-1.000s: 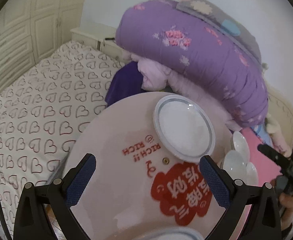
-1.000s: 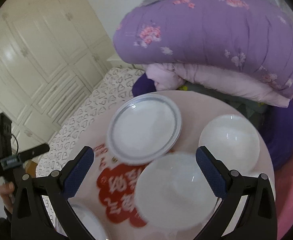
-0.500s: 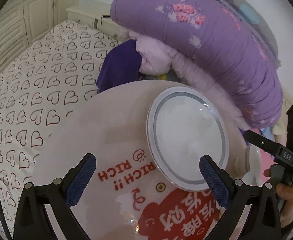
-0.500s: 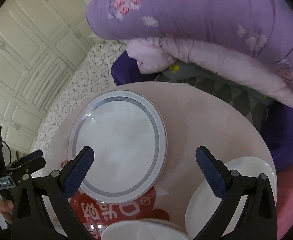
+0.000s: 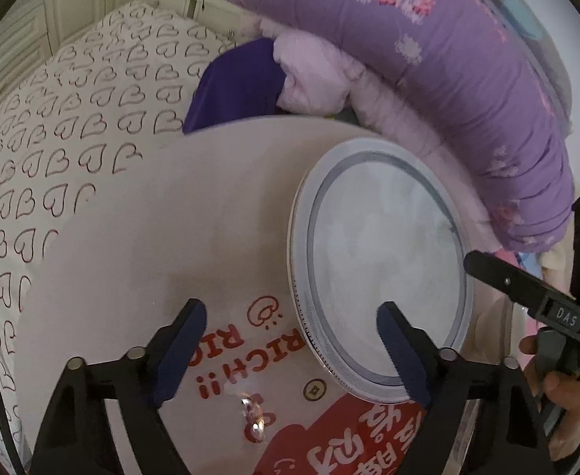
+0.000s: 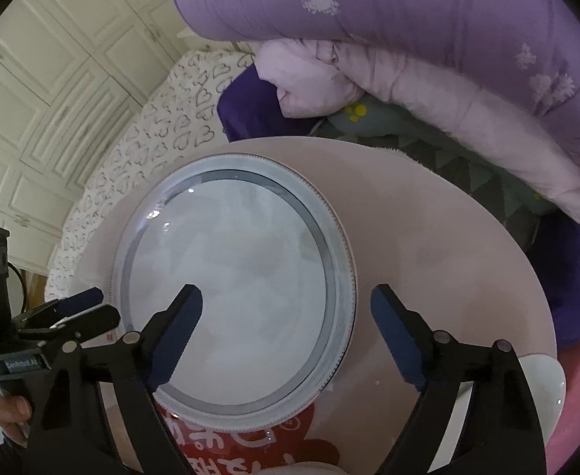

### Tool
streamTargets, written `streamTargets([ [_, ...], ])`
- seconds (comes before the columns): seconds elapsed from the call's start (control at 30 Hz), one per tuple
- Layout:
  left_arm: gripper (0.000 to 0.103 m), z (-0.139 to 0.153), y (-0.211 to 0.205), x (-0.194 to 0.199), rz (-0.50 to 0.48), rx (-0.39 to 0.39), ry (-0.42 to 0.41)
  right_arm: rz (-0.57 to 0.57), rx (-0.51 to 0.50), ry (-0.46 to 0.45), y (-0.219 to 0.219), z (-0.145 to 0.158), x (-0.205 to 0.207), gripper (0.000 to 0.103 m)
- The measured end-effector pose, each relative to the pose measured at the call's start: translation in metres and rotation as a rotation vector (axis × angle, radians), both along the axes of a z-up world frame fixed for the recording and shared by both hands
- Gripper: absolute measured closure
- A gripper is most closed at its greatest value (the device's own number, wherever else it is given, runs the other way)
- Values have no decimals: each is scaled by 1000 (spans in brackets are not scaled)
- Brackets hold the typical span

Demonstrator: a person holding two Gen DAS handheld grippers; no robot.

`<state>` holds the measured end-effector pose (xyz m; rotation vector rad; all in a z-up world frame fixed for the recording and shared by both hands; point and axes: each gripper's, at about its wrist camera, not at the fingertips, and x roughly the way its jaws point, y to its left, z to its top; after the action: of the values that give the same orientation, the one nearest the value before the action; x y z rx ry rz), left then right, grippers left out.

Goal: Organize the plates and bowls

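Observation:
A white plate with a grey-blue ring (image 5: pixel 377 277) (image 6: pixel 234 289) lies flat on a round pinkish table (image 5: pixel 171 237) (image 6: pixel 428 257) with red print. My left gripper (image 5: pixel 290 340) hovers low over the plate's left rim, its jaws closing, one finger over the plate and one over bare table. My right gripper (image 6: pixel 286 316) hangs over the plate's right rim, its jaws closing too, the rim between its fingers. No pad presses on the plate. Each gripper shows in the other's view, the right gripper (image 5: pixel 527 297) and the left gripper (image 6: pixel 72 308). A white bowl (image 6: pixel 539 380) sits at the table's right edge.
A purple floral quilt (image 5: pixel 428 59) and pale pink bedding (image 6: pixel 369 75) are piled just behind the table. A heart-print sheet (image 5: pixel 72 118) covers the bed on the left. Cream wardrobe doors (image 6: pixel 52 59) stand beyond. A person's hand (image 5: pixel 567 392) holds the right gripper's handle.
Both grippers have come down toward the ringed plate, which now fills more of each view. Their jaws stand narrower than before. The bowls have slid mostly out of the right view.

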<state>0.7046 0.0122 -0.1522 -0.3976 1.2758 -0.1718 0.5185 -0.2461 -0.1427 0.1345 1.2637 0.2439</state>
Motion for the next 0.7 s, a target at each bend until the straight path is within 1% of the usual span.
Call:
streamTargets([
  [0.07, 30, -4, -1, 2, -5, -14, 13, -1, -15, 10, 0, -3, 3, 21],
  [0.13, 30, -6, -4, 7, -2, -11, 8, -5, -25, 24, 0, -7, 5, 21],
  [0.2, 34, -9, -6, 11, -5, -32, 5, -13, -30, 38, -1, -12, 7, 21],
  [0.23, 35, -10, -8, 12, -5, -42, 5, -16, -33, 43, -2, -14, 8, 22],
  [0.3, 35, -13, -10, 14, 1, -47, -1, -20, -29, 59, -3, -20, 9, 25],
  [0.37, 37, -13, -9, 10, 2, -47, -7, -17, -18, 70, -3, -25, 9, 41],
  [0.4, 43, -13, -10, 10, 1, -46, -11, -14, -9, 76, -2, -28, 8, 43],
  [0.43, 50, -13, -11, 9, -4, -45, -11, -14, -9, 72, -2, -28, 8, 44],
  [0.5, 81, -14, -12, 7, -25, -51, 0, -25, -15, 63, -1, -27, 8, 46],
  [0.53, 82, -16, -13, 6, -30, -48, 14, -33, -23, 60, -2, -27, 7, 51],
  [0.6, 83, -15, -12, 5, -23, -42, 2, -43, -47, 53, -3, -26, 6, 61],
  [0.63, 83, -15, -11, 5, -15, -40, -4, -50, -54, 51, -4, -26, 6, 69],
  [0.67, 83, -15, -10, 4, -9, -38, -7, -57, -52, 49, -6, -26, 6, 74],
  [0.7, 83, -15, -7, 3, 2, -38, -9, -66, -37, 49, -7, -26, 6, 75],
])
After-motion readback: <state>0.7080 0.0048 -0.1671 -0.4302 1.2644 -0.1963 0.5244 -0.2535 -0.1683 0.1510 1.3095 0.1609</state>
